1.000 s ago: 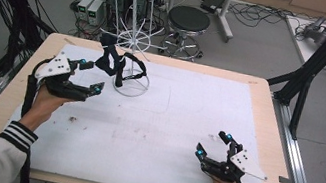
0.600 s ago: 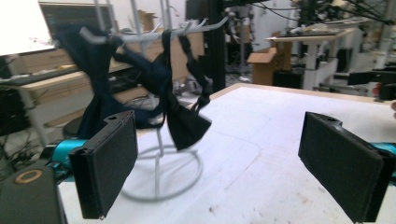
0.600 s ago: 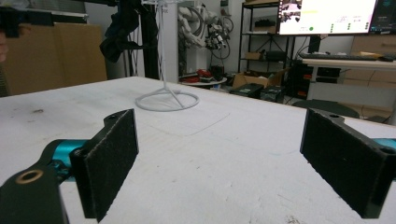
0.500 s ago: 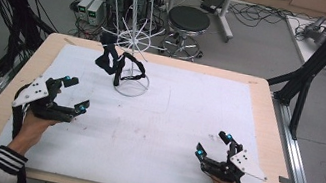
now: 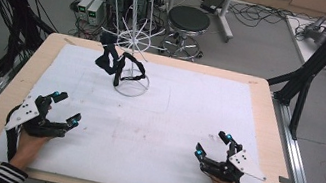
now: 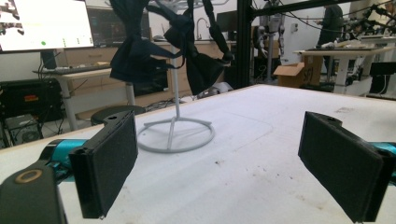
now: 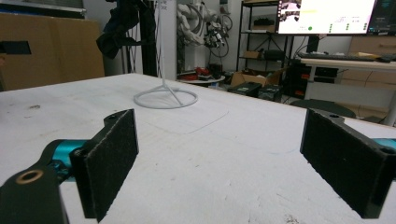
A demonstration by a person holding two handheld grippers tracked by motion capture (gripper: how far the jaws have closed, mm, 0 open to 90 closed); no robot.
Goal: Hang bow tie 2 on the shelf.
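Black straps (image 5: 118,62) hung from the white wire rack (image 5: 132,40) at the table's far side, well apart from both grippers; left gripper (image 5: 67,116) and right gripper (image 5: 211,145) rested wide open and empty near the front edge, seemingly finished.

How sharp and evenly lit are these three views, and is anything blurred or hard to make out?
High view: soft, even light, faint shadows on the white table mat, slight softness overall. Left gripper view: the near black padded fingers look sharp, the dark fabric straps on the white wire stand hang backlit and lose detail, and the bright monitor washes out. Right gripper view: the fingers look crisp, the background slightly soft.
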